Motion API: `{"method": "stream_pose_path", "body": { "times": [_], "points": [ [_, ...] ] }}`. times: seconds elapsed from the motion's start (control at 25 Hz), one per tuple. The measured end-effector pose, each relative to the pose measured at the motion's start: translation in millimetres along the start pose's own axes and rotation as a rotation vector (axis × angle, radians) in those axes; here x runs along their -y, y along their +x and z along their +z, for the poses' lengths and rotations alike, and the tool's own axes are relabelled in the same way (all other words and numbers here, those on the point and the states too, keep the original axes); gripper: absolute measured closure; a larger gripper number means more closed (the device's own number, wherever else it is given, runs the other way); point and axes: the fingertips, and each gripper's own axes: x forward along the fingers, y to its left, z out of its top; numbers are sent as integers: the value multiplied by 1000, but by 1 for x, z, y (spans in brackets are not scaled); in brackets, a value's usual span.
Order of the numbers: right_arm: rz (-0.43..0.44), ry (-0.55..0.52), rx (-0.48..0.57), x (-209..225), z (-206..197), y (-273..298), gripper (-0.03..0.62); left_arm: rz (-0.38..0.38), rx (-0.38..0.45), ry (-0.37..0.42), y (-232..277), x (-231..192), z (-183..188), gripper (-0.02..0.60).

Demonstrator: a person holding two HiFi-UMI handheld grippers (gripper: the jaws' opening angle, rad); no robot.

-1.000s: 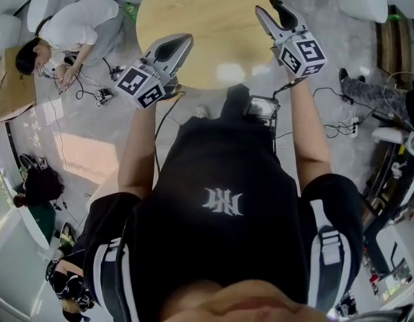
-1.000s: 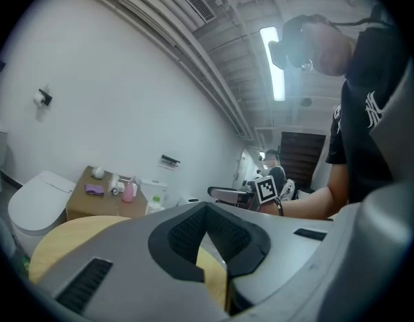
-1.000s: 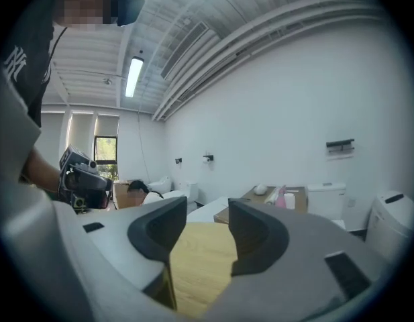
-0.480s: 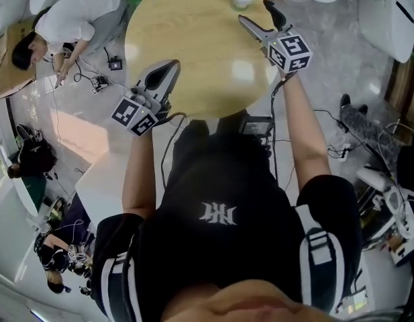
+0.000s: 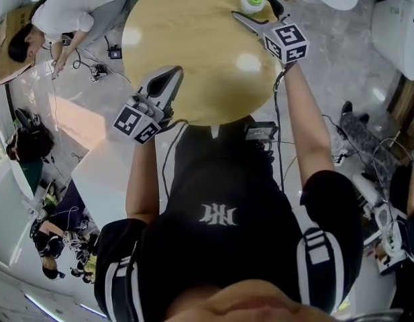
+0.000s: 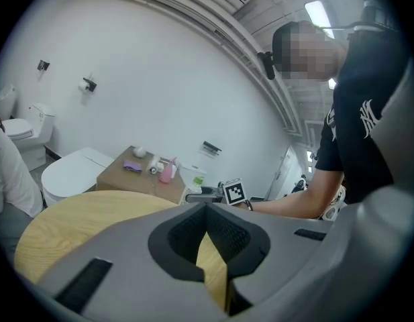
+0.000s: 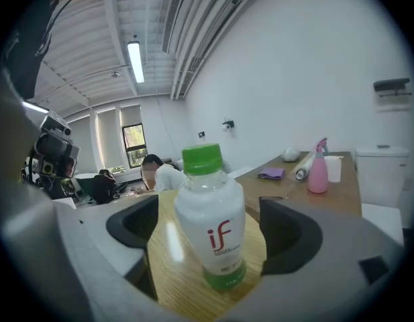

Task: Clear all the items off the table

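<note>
A clear bottle with a green cap (image 5: 251, 0) stands upright near the far right edge of the round wooden table (image 5: 186, 45). My right gripper (image 5: 255, 10) reaches over that edge, one jaw on each side of the bottle. In the right gripper view the bottle (image 7: 212, 220) stands between the dark pads (image 7: 134, 228) with a gap on both sides. Those jaws have just been opening and the right gripper (image 7: 210, 240) is open. My left gripper (image 5: 168, 78) hovers at the table's near left edge. Its tips meet, shut on nothing (image 6: 207, 210).
A person in a white shirt (image 5: 66, 12) crouches on the floor left of the table among cables. Beyond the table stand a wooden cabinet (image 7: 307, 196) with a pink spray bottle (image 7: 318, 173) and a white toilet (image 6: 72, 173).
Both grippers have moved forward over the table. The right one has come up around the bottle and its jaws stand wider apart. The left one has stayed shut.
</note>
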Motion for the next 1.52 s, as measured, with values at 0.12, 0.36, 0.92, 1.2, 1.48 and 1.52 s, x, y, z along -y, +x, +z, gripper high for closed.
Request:
{"method": "stream_pose_path", "body": {
  "times": [0.12,0.36,0.92,1.2,1.48,1.52],
  "points": [
    [4,-14,4,-1,0,4,147,6,2,0,0,-1,1,569],
    [-4,-45,4,-14,-9,18,227,22,2,3,-20,-14,-8,569],
    [-31,-92,-40,-30,-17,0,295,58,58,40,-62,-1,-12,569],
    [-31,-104,-5,-98,24,-45,295,52,111,73,-117,17,1,569],
    [-18,-177,70,-224,69,-51,296,32,191,120,-217,8,-17,569],
    [-13,-186,77,-244,74,-51,296,29,199,128,-232,8,-17,569]
  ]
}}
